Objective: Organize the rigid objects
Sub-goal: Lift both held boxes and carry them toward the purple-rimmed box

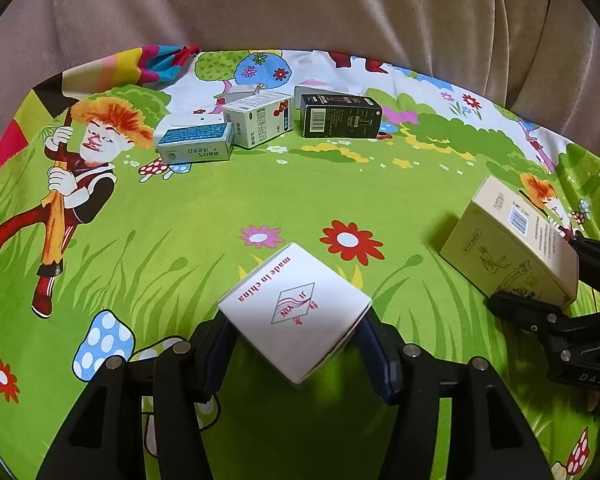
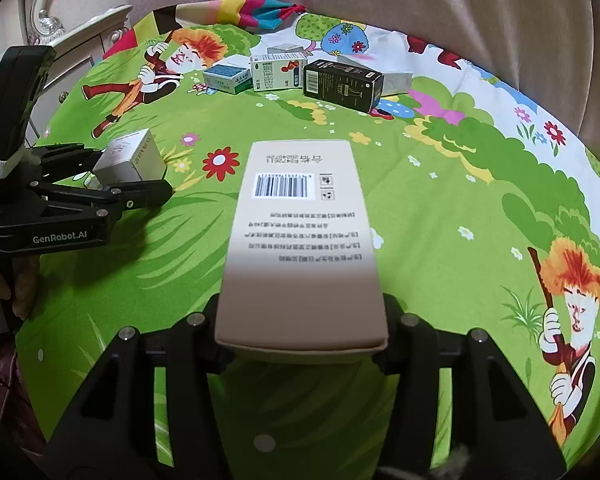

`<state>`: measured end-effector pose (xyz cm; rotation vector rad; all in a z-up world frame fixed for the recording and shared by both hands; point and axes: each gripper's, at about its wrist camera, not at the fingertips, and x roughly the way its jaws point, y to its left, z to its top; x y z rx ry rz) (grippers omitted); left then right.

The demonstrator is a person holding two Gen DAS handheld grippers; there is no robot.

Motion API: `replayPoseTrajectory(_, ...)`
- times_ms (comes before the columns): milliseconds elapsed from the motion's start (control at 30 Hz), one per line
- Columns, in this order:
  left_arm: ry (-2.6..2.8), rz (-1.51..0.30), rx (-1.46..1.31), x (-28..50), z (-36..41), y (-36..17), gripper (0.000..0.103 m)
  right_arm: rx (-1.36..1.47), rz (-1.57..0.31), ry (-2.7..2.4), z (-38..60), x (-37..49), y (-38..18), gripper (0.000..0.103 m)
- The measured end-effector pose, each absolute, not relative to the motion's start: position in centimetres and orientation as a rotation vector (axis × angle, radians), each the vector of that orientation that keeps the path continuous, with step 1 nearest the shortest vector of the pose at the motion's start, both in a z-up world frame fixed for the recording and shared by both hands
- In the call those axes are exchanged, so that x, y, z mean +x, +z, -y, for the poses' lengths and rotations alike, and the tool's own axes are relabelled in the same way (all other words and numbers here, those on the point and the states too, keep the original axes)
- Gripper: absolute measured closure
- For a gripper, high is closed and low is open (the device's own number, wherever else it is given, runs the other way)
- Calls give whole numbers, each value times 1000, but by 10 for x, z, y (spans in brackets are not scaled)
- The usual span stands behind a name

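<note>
I have the white box [image 1: 296, 318] pinched corner-wise in the left gripper [image 1: 296, 356] at 6 o'clock of its view, and the beige box [image 2: 300, 248] clamped flat in the right gripper [image 2: 302, 336], both over mid-cloth. To do this well, I judge each should go level toward the box row [image 1: 268, 122] at 12 o'clock, squaring the white box before I let go, since the diagonal hold may slip. Surface is a cartoon-print green cloth [image 1: 180, 208]; a pinkish drape [image 1: 300, 4] hangs behind.
</note>
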<state>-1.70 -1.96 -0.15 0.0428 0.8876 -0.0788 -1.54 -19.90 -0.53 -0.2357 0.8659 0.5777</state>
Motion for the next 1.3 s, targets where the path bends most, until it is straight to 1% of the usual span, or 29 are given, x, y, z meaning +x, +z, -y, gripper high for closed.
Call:
replayPoseTrajectory(233, -66, -886, 39, -16, 18, -1, 46, -212, -859, 481, 208, -13, -4, 49)
replayPoseTrajectory(300, -43, -885, 7, -19, 15, 0, 46, -178, -802, 423, 219, -17, 5, 49)
replayPoseTrajectory(433, -52, -854, -82, -46, 20, 15, 47, -62, -588, 304, 249, -51, 32, 49)
replayPoseTrajectory(500, -65, -792, -59, -69, 30, 35, 46, 42, -544, 241, 266, -75, 41, 49)
replayPoseTrajectory(633, -96, -651, -48, -110, 40, 85, 46, 136, -438, 159, 282, -134, 62, 49)
replayPoseTrajectory(733, -110, -504, -34, -143, 45, 131, 46, 116, -353, 146, 282, -165, 89, 49)
replayPoseTrajectory(900, -104, -274, -20, -194, 47, 196, 46, 63, -105, 134, 275, -225, 158, 48)
replayPoseTrajectory(967, -106, -233, -19, -206, 46, 210, 46, 38, -17, 131, 268, -245, 180, 48)
replayPoseTrajectory(1067, -106, -199, -24, -219, 43, 222, 46, 8, 63, 134, 255, -265, 198, 48)
replayPoseTrajectory(1300, -69, -150, -27, -237, 27, 234, 46, -33, 104, 171, 234, -281, 210, 48)
